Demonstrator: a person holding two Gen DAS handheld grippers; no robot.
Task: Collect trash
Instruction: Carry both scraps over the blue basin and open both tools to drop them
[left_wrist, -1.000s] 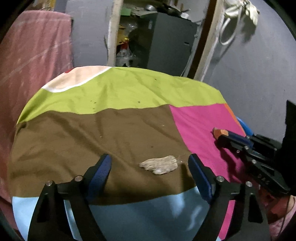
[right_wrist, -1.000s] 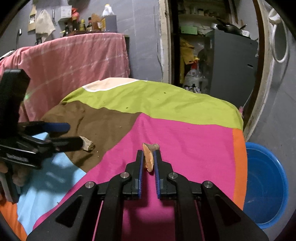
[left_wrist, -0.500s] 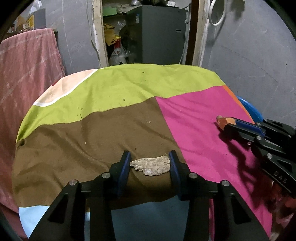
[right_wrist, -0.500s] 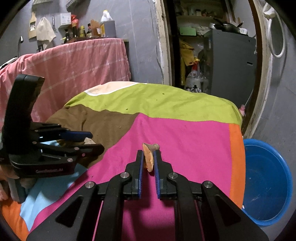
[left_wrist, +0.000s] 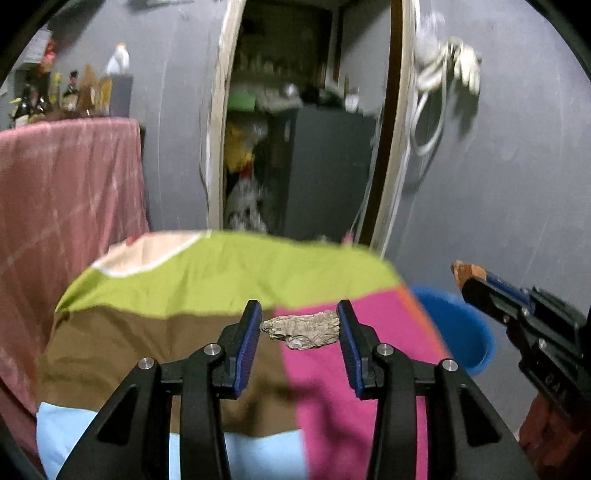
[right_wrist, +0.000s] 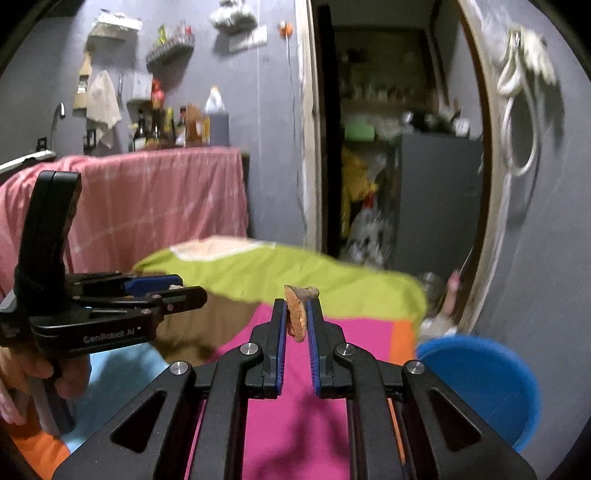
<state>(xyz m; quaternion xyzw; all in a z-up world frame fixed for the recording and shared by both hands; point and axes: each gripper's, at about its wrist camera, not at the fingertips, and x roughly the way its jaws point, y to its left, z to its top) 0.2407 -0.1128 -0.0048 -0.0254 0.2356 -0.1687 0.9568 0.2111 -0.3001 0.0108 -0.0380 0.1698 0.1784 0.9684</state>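
Between the blue pads of the left gripper (left_wrist: 300, 328), in the left wrist view, a pale crumpled scrap (left_wrist: 303, 329) is pinched crosswise, its long axis running pad to pad, and it hangs clear of the patchwork cloth (left_wrist: 192, 280) below. Those jaws have just been closing, with this scrap between them. Ahead and to the right of this tool, past the cloth's orange edge, sits the blue basin (left_wrist: 458, 332), partly hidden; the right gripper (left_wrist: 466, 272) reaches in from the right with an orange-brown chip at its tip, closer to the basin. Over in the right wrist view, the right gripper (right_wrist: 296, 314) is pressed nearly together on the orange-brown chip (right_wrist: 297, 314), which stands on edge and pokes above the pads. From this tool the blue basin (right_wrist: 491, 387) lies low and to the right, just beside the table edge, so the right hand probably has the shorter swing; the left gripper (right_wrist: 173, 291) holds off to the left, farther away.
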